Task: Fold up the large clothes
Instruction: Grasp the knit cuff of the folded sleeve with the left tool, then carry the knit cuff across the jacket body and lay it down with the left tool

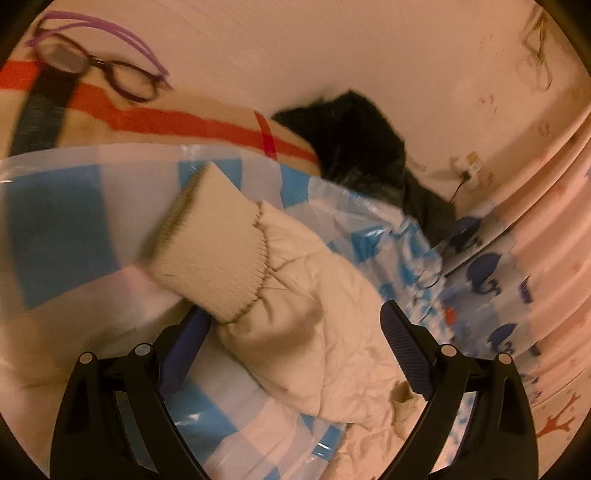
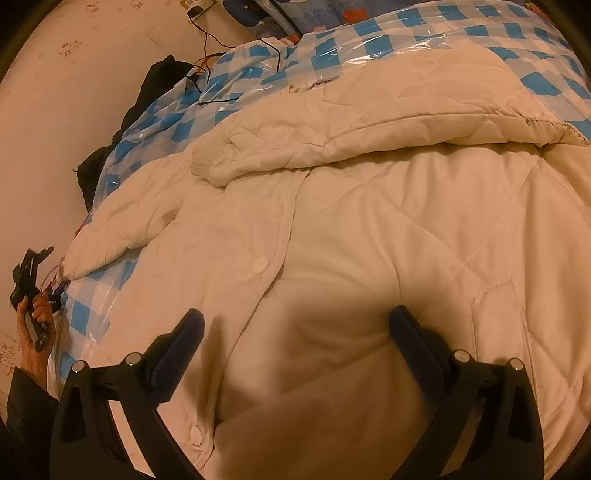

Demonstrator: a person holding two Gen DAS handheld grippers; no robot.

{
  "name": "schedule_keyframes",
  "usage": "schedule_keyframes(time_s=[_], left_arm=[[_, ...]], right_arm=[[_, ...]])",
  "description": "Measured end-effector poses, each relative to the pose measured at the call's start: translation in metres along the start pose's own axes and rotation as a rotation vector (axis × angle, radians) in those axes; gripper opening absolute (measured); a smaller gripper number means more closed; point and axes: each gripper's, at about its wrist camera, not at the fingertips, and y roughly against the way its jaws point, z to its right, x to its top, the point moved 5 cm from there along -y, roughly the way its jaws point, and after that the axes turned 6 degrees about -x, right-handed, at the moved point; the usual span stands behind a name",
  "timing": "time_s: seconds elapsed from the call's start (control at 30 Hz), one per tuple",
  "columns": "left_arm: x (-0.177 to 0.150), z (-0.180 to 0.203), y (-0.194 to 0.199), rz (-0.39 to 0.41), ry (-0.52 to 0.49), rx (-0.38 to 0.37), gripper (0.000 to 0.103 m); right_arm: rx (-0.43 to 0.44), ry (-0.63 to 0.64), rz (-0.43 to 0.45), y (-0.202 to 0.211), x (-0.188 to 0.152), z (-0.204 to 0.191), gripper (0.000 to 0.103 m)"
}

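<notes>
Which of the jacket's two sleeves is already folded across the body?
The upper sleeve, lying across the jacket chest with its ribbed cuff mid-front. The other sleeve still sticks out sideways onto the checked plastic sheet.

no legible text, small jacket label [image 2: 320, 83] unreadable

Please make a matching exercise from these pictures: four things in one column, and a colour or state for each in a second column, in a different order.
Things:
1. quilted jacket
2. plastic sheet
3. bundle by the wall
4. left gripper

Descriptions:
A. black
B. cream, spread flat
C. open, around a sleeve
D. blue and white checks

Pairs: 1-B, 2-D, 3-A, 4-C
</notes>
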Motion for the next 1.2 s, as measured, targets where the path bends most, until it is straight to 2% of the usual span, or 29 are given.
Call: schedule_keyframes(time_s=[0.23,0.27,0.3,0.33,0.37,0.4,0.5,0.6,0.87,1.07,1.2], left_arm=[[0.003,-0.001,-0.028,-0.043,0.01,0.164,0.089],[0.004,-0.001,-0.031,-0.045,0.014,0.18,0.084],[0.005,0.0,-0.034,-0.054,0.013,0.197,0.06],[0.004,-0.001,-0.038,-0.077,0.025,0.195,0.045],[0.004,-0.001,-0.042,-0.094,0.045,0.172,0.024],[0.004,0.001,-0.042,-0.089,0.064,0.151,0.02],[0.004,0.022,-0.033,-0.051,0.03,0.136,0.017],[0.004,0.055,-0.023,-0.013,-0.015,0.091,0.017],[-0.015,0.209,0.0,0.019,-0.202,-0.073,0.016],[-0.066,0.332,0.0,-0.017,-0.358,-0.178,0.016],[-0.114,0.398,-0.009,-0.066,-0.446,-0.235,0.016]], right_arm=[[0.003,-0.005,-0.001,0.0,0.0,0.0,0.097],[0.004,-0.007,-0.002,0.0,0.001,0.0,0.097],[0.007,-0.011,-0.003,0.0,0.001,0.0,0.097],[0.01,-0.015,-0.004,0.0,0.001,0.001,0.097],[0.013,-0.019,-0.005,0.0,0.001,0.002,0.097],[0.018,-0.028,-0.006,0.001,0.002,0.002,0.097],[0.043,-0.06,-0.012,0.004,0.003,0.005,0.097],[0.075,-0.095,-0.022,0.008,0.004,0.007,0.097],[0.171,-0.167,-0.044,0.026,0.007,0.002,0.096],[0.186,-0.17,-0.058,0.044,0.012,0.001,0.096],[0.192,-0.183,0.009,0.072,0.028,0.015,0.096]])
